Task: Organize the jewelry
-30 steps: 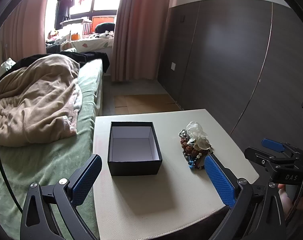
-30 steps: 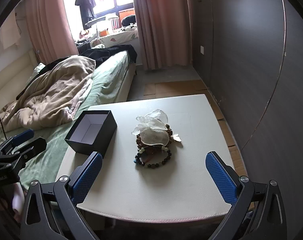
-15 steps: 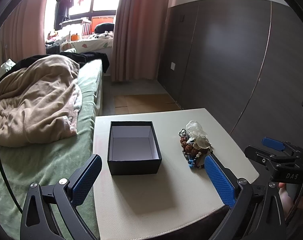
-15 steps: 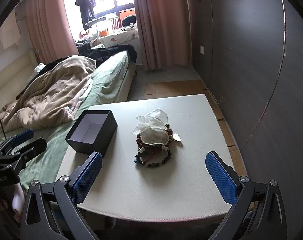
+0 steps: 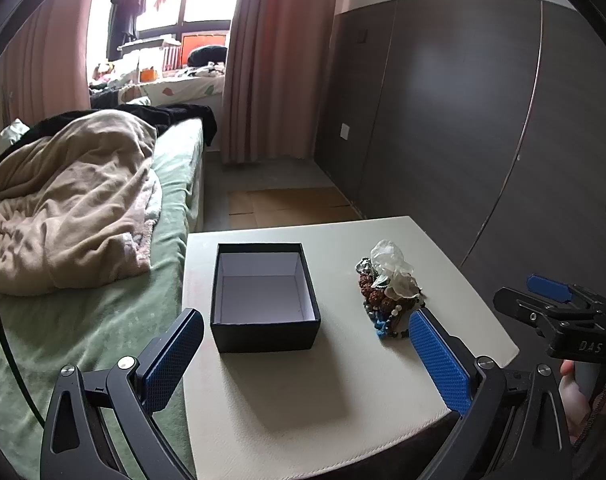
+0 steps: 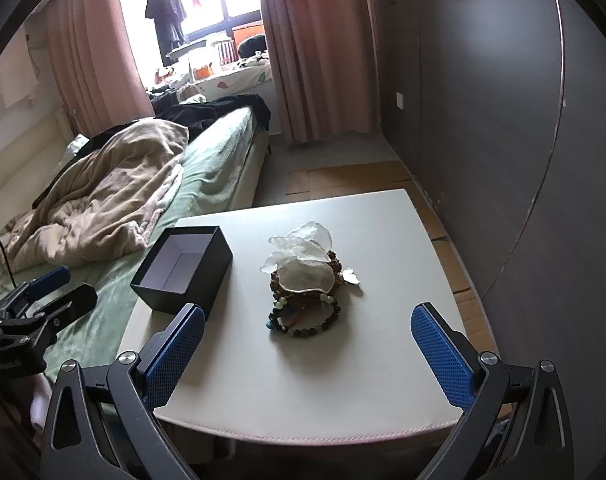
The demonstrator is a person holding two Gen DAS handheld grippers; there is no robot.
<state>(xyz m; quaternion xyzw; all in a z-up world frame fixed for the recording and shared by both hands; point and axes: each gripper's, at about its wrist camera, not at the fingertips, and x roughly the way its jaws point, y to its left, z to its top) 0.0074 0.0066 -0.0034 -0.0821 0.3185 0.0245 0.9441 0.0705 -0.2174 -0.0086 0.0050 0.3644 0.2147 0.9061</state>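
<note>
A black open box (image 5: 264,295) with a white, empty inside stands on the white table (image 5: 303,392); it also shows in the right wrist view (image 6: 183,270). A pile of bead bracelets (image 5: 383,304) with a sheer white pouch (image 6: 303,268) on top lies to the box's right; the bracelets also show in the right wrist view (image 6: 303,318). My left gripper (image 5: 303,356) is open and empty, held above the table's near part in front of the box. My right gripper (image 6: 307,356) is open and empty, in front of the pile.
A bed (image 5: 103,280) with a beige blanket (image 5: 67,200) runs along the table's left side. A dark wall (image 5: 483,120) stands to the right. Pink curtains (image 5: 279,60) and a window are at the back.
</note>
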